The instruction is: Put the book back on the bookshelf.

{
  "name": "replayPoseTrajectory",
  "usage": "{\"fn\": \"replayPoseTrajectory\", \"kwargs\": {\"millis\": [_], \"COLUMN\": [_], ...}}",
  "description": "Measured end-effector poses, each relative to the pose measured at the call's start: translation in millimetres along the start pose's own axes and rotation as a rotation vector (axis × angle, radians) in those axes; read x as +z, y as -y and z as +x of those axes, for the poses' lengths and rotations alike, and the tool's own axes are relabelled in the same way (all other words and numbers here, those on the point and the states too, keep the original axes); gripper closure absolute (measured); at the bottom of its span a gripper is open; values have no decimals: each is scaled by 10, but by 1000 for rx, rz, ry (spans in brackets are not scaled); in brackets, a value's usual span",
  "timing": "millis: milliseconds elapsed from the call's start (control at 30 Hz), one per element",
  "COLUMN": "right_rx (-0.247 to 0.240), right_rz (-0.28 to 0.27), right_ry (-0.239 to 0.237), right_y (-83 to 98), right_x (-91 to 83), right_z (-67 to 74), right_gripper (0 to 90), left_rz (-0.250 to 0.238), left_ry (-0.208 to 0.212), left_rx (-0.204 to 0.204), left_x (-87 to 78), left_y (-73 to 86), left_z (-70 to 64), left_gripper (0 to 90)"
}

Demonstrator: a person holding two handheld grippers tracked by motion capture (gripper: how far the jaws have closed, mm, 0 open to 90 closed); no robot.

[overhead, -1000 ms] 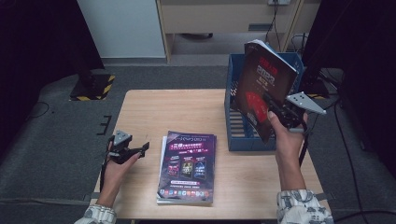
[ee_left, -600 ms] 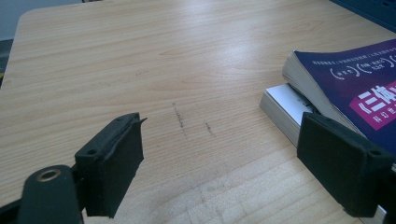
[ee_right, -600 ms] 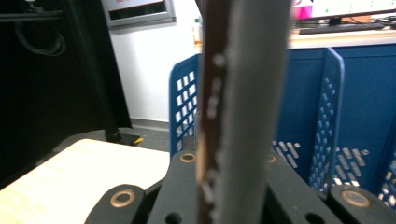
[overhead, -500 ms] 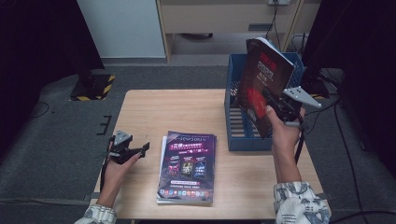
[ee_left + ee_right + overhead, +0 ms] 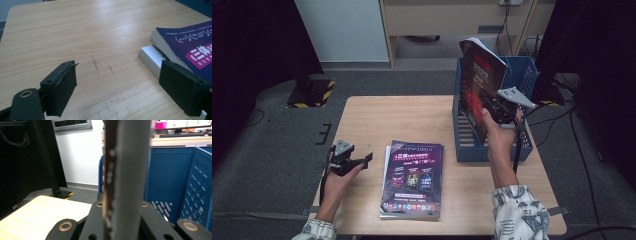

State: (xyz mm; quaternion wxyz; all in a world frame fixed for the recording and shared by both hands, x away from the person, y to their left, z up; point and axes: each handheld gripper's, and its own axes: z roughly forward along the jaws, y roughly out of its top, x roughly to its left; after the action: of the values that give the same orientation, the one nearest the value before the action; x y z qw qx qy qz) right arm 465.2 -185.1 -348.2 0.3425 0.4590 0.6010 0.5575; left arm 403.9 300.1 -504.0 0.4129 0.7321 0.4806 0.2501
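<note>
A dark book with a red-and-black cover [image 5: 479, 85] stands upright over the left part of the blue crate [image 5: 524, 75]. My right gripper [image 5: 492, 107] is shut on its lower edge. In the right gripper view the book's page edge [image 5: 127, 170] rises straight up from between the jaws of the right gripper [image 5: 120, 210]. A purple-covered book [image 5: 414, 177] lies flat on the wooden table [image 5: 412, 120], on top of a white one. My left gripper [image 5: 364, 160] rests to its left, open and holding nothing. In the left gripper view the left gripper [image 5: 120, 75] faces the purple book's corner [image 5: 190, 45].
The blue slatted crate [image 5: 170, 177] sits at the table's right side, reaching past its far edge. A white book [image 5: 150, 56] pokes out under the purple one. Bare tabletop [image 5: 75, 30] spreads ahead of the left gripper. Dark floor, cables and a cabinet surround the table.
My right hand has carried the upright book a little to the left over the crate. The left gripper and the purple book have stayed put.
</note>
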Motion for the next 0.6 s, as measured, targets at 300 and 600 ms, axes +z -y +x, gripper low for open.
{"fn": "replayPoseTrajectory", "kwargs": {"millis": [300, 600], "right_rx": [39, 25], "right_rz": [-22, 2], "right_ry": [43, 24], "right_y": [74, 160], "right_x": [105, 251], "right_z": [-143, -52], "right_gripper": [868, 868], "left_rz": [2, 1], "left_ry": [1, 2], "left_rx": [4, 4], "left_x": [16, 12], "left_y": [-2, 0], "left_z": [-10, -4], "left_gripper": [141, 141]}}
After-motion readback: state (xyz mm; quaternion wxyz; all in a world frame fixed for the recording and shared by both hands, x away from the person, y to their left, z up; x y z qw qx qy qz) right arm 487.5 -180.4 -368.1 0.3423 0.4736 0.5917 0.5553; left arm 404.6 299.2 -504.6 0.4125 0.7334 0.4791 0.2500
